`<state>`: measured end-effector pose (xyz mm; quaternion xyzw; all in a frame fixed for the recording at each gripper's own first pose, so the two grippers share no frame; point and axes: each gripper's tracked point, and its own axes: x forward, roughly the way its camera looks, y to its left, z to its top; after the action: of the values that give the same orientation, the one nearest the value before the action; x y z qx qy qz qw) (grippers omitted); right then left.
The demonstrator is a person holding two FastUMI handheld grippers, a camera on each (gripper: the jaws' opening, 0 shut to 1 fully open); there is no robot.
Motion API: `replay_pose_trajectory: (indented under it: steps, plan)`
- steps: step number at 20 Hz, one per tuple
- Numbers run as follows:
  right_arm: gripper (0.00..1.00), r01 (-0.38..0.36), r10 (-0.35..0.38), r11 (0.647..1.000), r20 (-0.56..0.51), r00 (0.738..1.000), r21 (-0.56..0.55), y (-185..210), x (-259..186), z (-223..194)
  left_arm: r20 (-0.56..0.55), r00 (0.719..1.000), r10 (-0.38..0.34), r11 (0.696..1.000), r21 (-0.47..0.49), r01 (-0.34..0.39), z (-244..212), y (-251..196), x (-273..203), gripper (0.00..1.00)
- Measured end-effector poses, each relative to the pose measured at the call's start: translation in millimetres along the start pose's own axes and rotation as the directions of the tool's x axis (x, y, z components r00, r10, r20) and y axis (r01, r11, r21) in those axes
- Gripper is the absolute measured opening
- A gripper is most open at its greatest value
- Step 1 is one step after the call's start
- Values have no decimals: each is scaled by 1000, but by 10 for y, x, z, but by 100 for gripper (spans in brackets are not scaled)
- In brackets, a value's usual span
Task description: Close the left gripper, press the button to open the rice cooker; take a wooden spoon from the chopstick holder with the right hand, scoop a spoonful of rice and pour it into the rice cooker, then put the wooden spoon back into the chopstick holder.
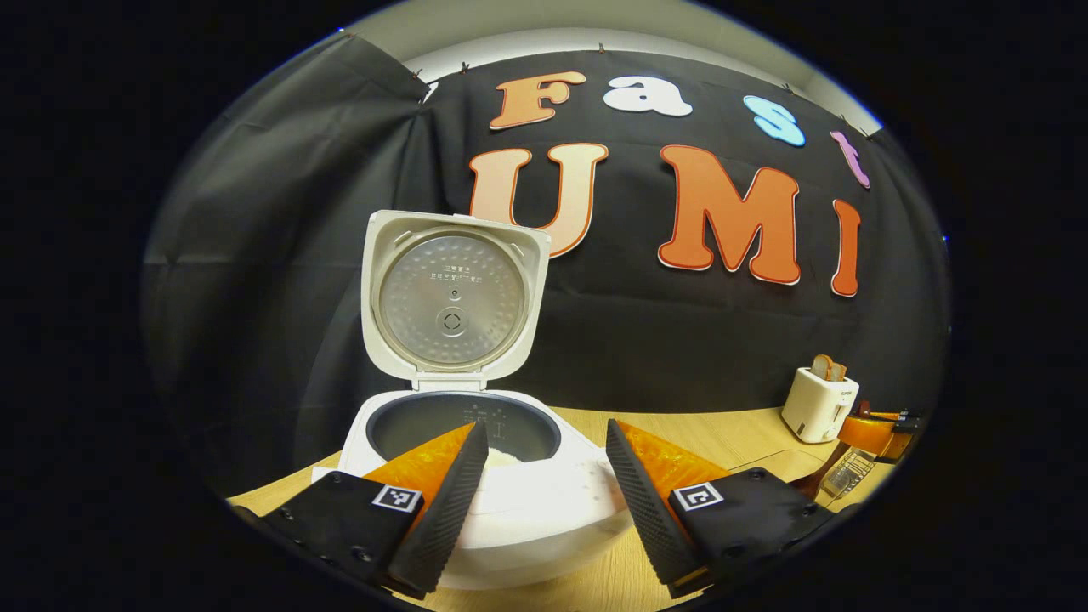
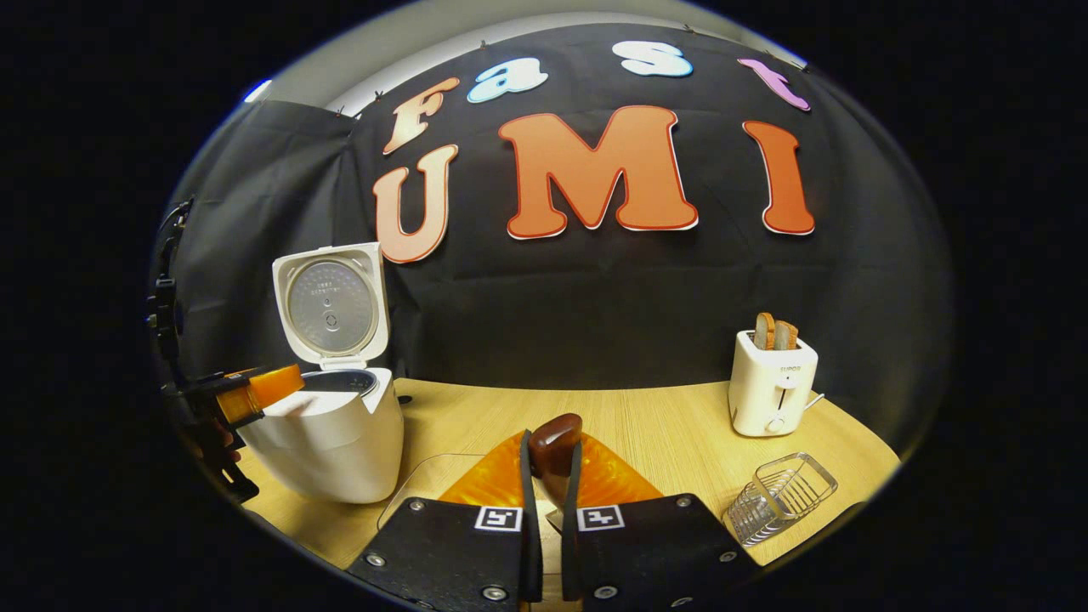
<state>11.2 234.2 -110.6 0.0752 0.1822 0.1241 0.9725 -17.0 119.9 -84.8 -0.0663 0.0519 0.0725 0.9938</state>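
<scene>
While the right gripper (image 2: 551, 476) clenches the wooden spoon (image 2: 554, 442) above the table (image 2: 663, 425), the left gripper (image 1: 544, 476) hovers, jaws released, before the open rice cooker (image 1: 476, 442).

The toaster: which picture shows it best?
The right gripper view. There the toaster stands whole on the table, with bread slices poking from its slots and its lever and knob plain. In the left gripper view it sits small near the right edge, distorted, with bread on top.
</scene>
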Motion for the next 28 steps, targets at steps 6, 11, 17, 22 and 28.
replay_pose_trajectory:
  steps: [6,11,17,22,28]
  plan:
    - [9,-21,47,987,-159,986,160,114,-41,-159,4,1000,1,1000,-17,-1,12,21,-39,92]
    - [9,26,66,933,-242,968,358,155,-8,-208,23,1000,7,1000,-25,-6,66,66,-113,92]
    - [9,106,65,846,-300,952,522,121,63,-242,21,1000,15,999,-32,-15,59,138,-164,92]
    - [9,199,84,680,-345,935,706,-171,103,-362,28,999,29,999,-43,-27,92,200,-213,92]
    - [9,280,133,458,-377,917,843,-343,199,-553,31,999,33,999,-44,-32,134,181,-226,92]
